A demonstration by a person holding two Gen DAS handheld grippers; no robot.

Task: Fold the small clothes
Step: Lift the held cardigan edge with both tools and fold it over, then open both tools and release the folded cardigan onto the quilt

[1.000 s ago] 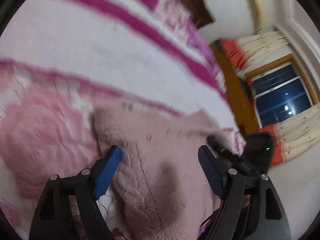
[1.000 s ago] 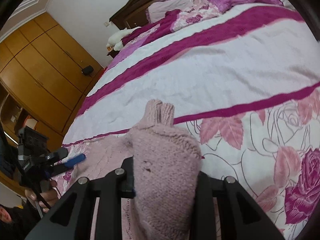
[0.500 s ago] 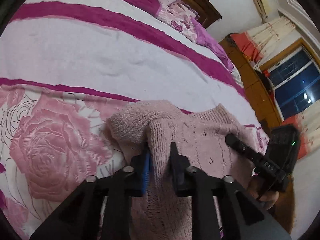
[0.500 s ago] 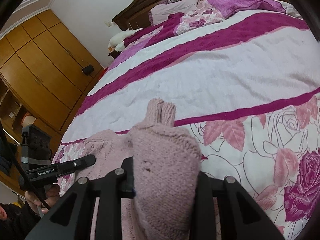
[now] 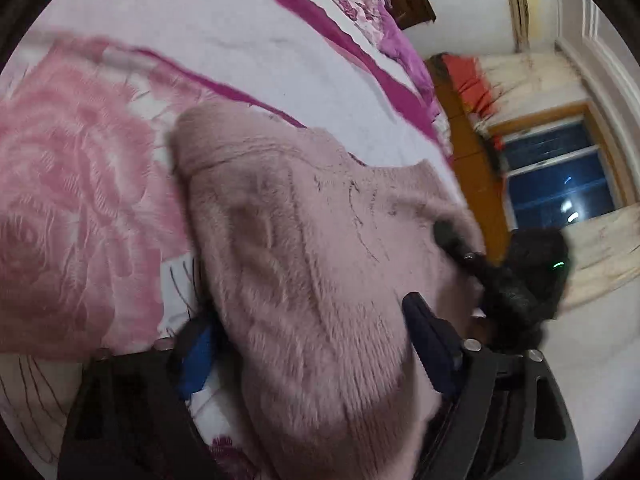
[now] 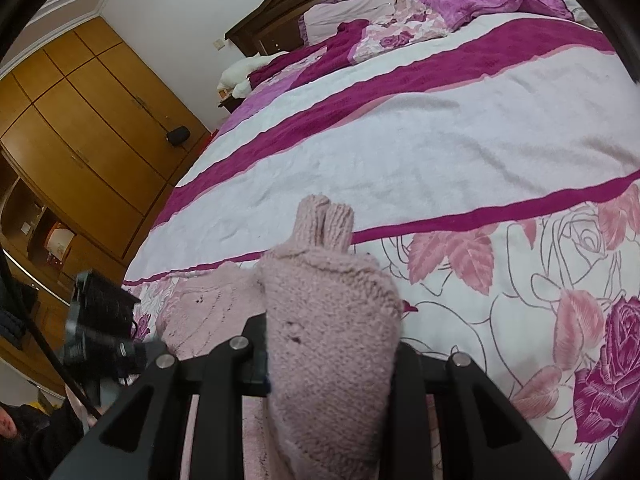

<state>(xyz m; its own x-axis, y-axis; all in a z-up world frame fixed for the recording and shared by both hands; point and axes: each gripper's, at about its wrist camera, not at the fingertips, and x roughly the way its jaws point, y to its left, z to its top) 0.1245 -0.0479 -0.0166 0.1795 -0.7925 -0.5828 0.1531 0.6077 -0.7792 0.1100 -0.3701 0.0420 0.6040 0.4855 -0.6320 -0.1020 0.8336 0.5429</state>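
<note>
Jaws of the left gripper (image 5: 308, 344) are opening, partway apart; a fold of the pink knit sweater (image 5: 312, 248) bulges between the blue pads (image 5: 196, 354), which do not appear to pinch it. Right gripper (image 6: 330, 356) is clenched on a thick bunched fold of the same sweater, both fingers tight against the knit. Count: one sweater, two grippers. Sweater lies on the rose-patterned bedspread (image 6: 440, 152), near its front edge, with two ribbed cuffs (image 6: 324, 220) side by side.
</note>
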